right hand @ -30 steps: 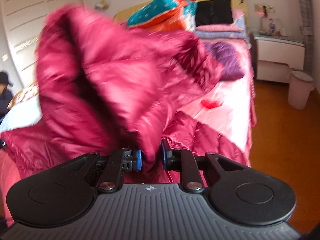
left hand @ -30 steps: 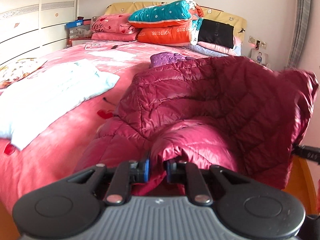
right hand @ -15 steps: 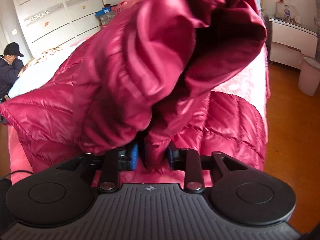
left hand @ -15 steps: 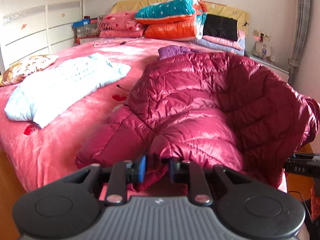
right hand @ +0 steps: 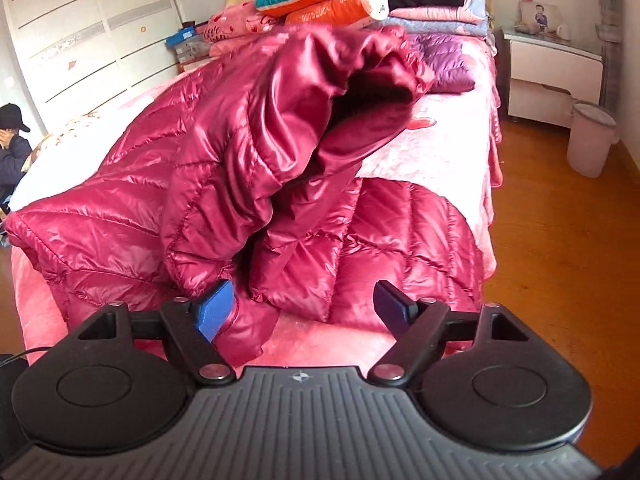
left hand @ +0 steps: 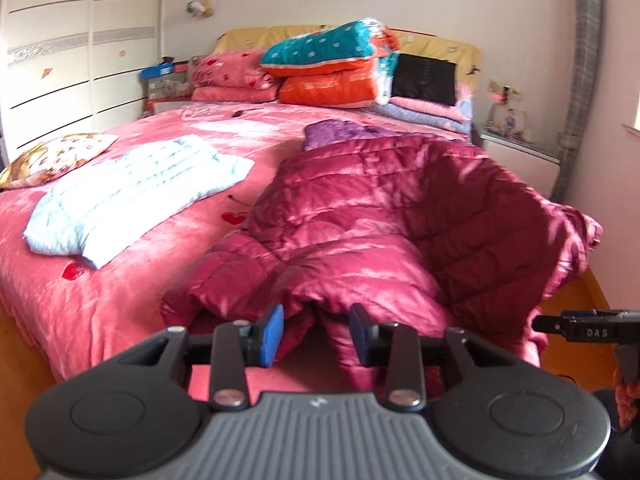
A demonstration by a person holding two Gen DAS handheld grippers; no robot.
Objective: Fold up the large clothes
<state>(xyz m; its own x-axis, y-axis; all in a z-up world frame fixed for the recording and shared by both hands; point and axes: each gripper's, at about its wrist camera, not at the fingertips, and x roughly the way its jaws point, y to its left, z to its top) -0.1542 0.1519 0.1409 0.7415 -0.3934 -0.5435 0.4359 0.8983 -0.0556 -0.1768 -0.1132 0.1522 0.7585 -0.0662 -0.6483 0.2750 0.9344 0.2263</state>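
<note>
You can read "GOOD LUCK" in pale letters along the folded orange quilt [right hand: 336,4] at the top centre of the right wrist view. "Love" curls in script on the pink heart-print pillow [right hand: 224,32] left of it. "DAS" marks the black gripper finger [left hand: 592,330] at the left view's right edge.

Hidden and cut-off parts

Covering the near right corner of the bed [left hand: 120,292] under the crimson down jacket [left hand: 360,216]; hiding most of the purple garment [left hand: 340,133] behind its far edge; cropping the seated person [right hand: 14,148] at the left border; blurring the bedside shelf's small items [left hand: 510,122].
</note>
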